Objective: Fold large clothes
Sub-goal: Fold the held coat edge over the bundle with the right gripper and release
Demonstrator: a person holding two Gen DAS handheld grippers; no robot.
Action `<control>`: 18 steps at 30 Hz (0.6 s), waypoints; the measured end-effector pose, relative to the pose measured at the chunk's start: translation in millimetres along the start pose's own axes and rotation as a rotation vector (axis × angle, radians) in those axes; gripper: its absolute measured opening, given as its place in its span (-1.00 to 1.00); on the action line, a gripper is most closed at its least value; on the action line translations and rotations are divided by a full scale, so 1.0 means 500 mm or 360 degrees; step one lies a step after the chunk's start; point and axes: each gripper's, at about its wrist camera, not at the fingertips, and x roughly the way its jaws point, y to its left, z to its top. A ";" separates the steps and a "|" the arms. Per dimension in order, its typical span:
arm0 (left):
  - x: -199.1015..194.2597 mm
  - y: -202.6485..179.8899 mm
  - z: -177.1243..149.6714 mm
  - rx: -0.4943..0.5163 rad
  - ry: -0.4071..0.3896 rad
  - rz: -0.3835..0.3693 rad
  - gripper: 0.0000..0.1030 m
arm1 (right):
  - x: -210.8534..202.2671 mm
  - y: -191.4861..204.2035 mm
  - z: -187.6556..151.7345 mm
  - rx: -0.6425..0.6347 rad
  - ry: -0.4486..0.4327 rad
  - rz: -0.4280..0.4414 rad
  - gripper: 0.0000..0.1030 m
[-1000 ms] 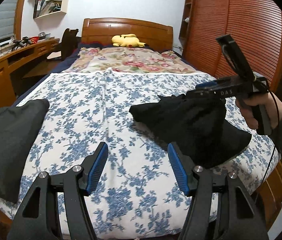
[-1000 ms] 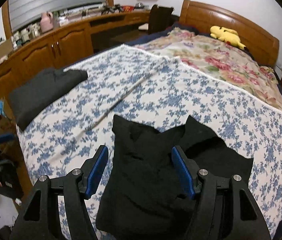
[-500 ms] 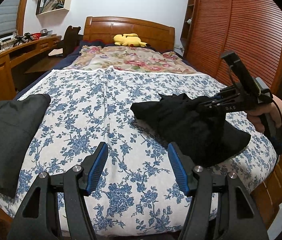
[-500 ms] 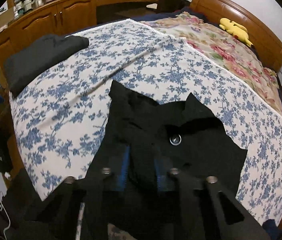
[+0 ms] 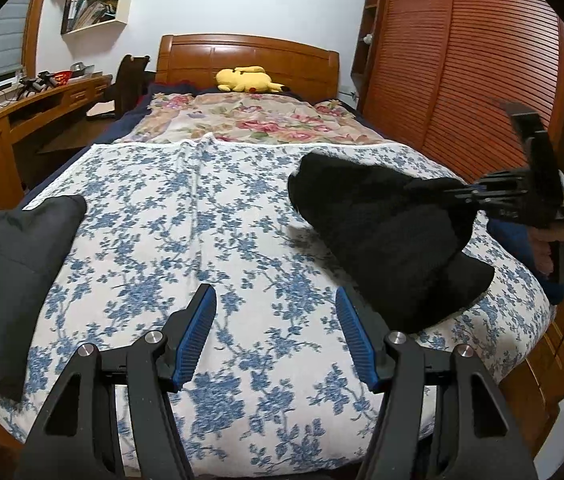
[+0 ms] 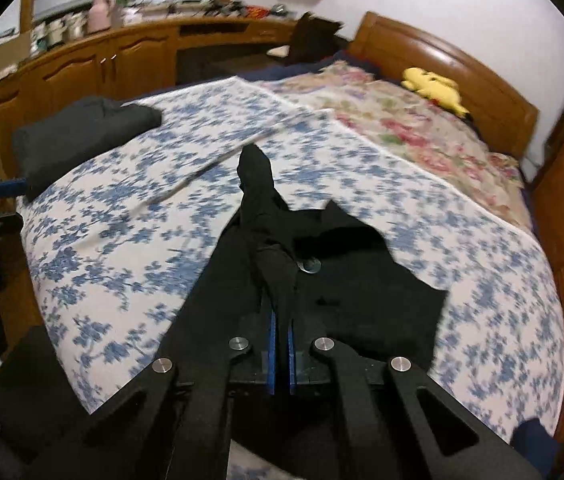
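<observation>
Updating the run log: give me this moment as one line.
right hand-held gripper: shut on black garment, lifting it | left hand-held gripper: open, empty | folded dark garment: bed's left edge

Blue-flowered bedspread [image 6: 129, 248]: print smeared by motion blur across the right wrist view. Black garment [image 6: 362, 292]: near part hidden behind the right gripper [image 6: 280, 354], lower edge cut off by the frame. Dark folded garment [image 5: 9, 272]: left side cropped in the left wrist view; desk clutter [image 6: 81, 20] too blurred to identify.
</observation>
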 end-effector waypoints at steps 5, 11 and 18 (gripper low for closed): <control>0.024 -0.042 0.003 0.0052 0.0025 -0.0052 0.22 | -0.053 -0.084 -0.101 0.0218 -0.0052 -0.0112 -0.93; 0.054 -0.090 0.006 0.0106 0.0054 -0.0110 0.22 | -0.002 -0.161 -0.284 0.0489 0.0206 -0.0241 -0.94; 0.070 -0.138 0.004 0.0155 0.0085 -0.0141 0.22 | 0.029 -0.139 -0.320 0.0562 0.0266 -0.0234 -0.93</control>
